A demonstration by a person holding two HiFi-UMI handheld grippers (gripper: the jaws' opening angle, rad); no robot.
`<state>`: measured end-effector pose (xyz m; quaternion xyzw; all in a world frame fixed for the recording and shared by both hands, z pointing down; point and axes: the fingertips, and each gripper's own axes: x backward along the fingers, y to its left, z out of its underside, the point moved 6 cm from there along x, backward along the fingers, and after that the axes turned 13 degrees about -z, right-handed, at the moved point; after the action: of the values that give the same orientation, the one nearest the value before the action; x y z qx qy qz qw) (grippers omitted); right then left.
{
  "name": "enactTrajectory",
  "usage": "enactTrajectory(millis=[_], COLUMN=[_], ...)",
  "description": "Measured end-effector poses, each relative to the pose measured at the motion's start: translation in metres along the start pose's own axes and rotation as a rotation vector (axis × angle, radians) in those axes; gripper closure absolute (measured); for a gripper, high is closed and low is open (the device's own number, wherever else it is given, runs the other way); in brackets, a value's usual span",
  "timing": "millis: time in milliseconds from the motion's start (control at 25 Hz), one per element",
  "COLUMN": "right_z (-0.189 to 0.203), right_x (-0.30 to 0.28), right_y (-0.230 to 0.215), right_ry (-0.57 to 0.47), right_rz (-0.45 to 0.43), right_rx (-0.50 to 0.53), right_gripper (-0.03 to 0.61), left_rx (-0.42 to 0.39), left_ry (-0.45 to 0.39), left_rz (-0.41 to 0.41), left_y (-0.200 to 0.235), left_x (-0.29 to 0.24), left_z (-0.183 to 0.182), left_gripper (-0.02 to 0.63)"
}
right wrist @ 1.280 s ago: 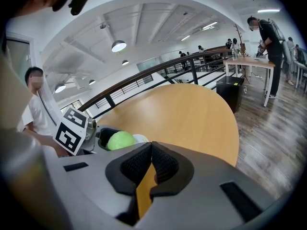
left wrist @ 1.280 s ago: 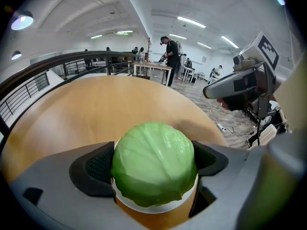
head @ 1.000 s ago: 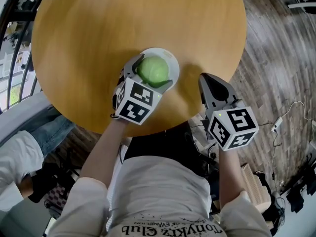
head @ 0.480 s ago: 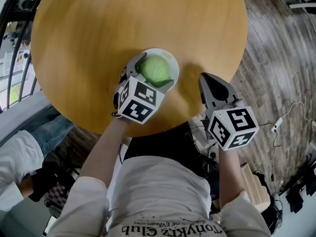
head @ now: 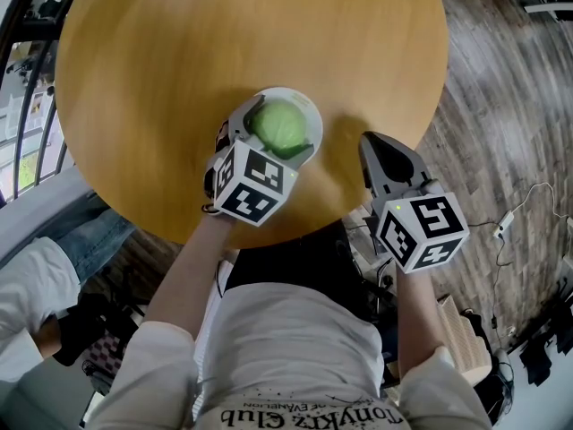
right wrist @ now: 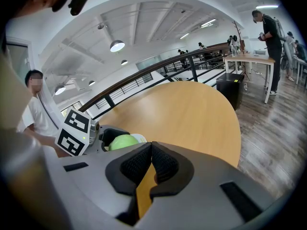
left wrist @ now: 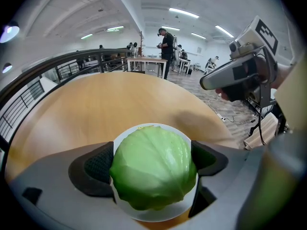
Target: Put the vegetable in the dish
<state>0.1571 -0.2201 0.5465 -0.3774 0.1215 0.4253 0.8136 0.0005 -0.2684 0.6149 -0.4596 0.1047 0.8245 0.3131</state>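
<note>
Cabbage in white dish, left gripper jaws clamped on its left and right sides; right gripper closed, empty, right of dish

The left gripper has a green cabbage between its jaws, a dark pad pressed against each side. A white dish lies right under the cabbage on a round wooden table. The right gripper hangs at upper right, beyond the table's edge.
</note>
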Motion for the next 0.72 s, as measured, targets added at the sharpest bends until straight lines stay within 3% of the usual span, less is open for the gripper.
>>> enactTrajectory(millis=[440,720], right_z=[-0.001,-0.002], right_x=[0.005,0.010], right_y=[0.003,0.012], right_ry=[-0.002,-0.003], right_rz=[-0.009,-0.010], right_rx=[0.006,0.011], right_gripper=[0.554,0.554], left_rx=[0.004,0.048], left_ry=[-0.009,-0.052], left_rz=[-0.012,-0.043], left_y=[-0.002,0.005], left_x=[0.001,0.017], left_z=[-0.002,-0.007], left_gripper=[0.123,0.123])
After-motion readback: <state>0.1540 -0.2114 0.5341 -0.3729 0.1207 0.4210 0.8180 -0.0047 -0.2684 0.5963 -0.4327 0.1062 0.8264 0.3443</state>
